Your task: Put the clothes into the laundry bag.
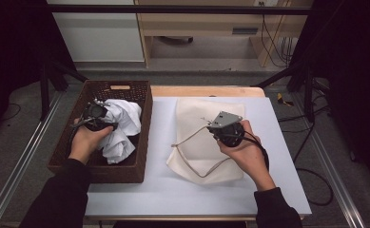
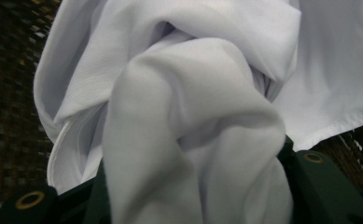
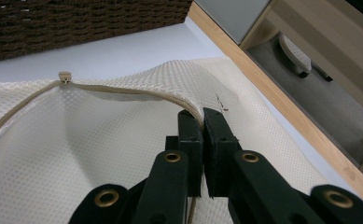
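Note:
A crumpled white cloth (image 1: 123, 126) lies in a dark wicker basket (image 1: 147, 118) on the table's left. My left gripper (image 1: 104, 114) is inside the basket and shut on a bunch of that cloth (image 2: 193, 93), which fills the space between the jaws of the left gripper (image 2: 193, 179). A cream mesh zip bag (image 1: 206, 156) lies flat on the white table top right of the basket. My right gripper (image 1: 212, 127) is shut on the bag's zipper edge and holds it slightly raised, so the mouth gapes. The right gripper view shows the right gripper (image 3: 202, 116) pinching that edge, with the zipper pull (image 3: 65, 75) farther left.
The basket wall (image 3: 76, 23) stands close to the bag's open side. The table's wooden far edge (image 3: 263, 93) runs behind the bag, with floor and furniture beyond. Bare white table top (image 1: 173, 190) lies in front of the bag and basket.

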Action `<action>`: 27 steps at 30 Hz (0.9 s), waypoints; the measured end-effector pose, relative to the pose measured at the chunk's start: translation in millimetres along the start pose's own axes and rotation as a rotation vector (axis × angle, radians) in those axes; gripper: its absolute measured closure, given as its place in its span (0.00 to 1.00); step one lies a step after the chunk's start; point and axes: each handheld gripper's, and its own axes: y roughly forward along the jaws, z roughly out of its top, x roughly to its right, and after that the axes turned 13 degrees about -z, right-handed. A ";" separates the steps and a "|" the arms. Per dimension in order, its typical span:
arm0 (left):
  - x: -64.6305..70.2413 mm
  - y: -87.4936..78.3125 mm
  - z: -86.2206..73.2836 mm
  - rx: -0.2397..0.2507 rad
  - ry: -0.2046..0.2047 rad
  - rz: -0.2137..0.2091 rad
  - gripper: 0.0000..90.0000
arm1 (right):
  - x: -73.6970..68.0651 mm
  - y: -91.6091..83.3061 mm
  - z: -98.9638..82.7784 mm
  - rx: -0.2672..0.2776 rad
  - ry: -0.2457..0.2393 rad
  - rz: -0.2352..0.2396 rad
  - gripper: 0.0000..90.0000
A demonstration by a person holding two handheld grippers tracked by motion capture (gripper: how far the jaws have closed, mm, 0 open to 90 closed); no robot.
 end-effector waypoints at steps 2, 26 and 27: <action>-0.1 -9.9 3.4 0.025 0.016 0.031 0.59 | 0.0 0.0 0.0 0.000 0.000 0.000 0.97; 79.5 -112.9 19.9 0.261 0.184 -0.083 0.58 | 6.3 0.9 -4.9 -0.002 0.032 0.004 0.97; 86.0 -117.3 21.5 0.263 0.202 -0.091 0.58 | 6.3 0.9 -4.8 -0.002 0.034 0.006 0.97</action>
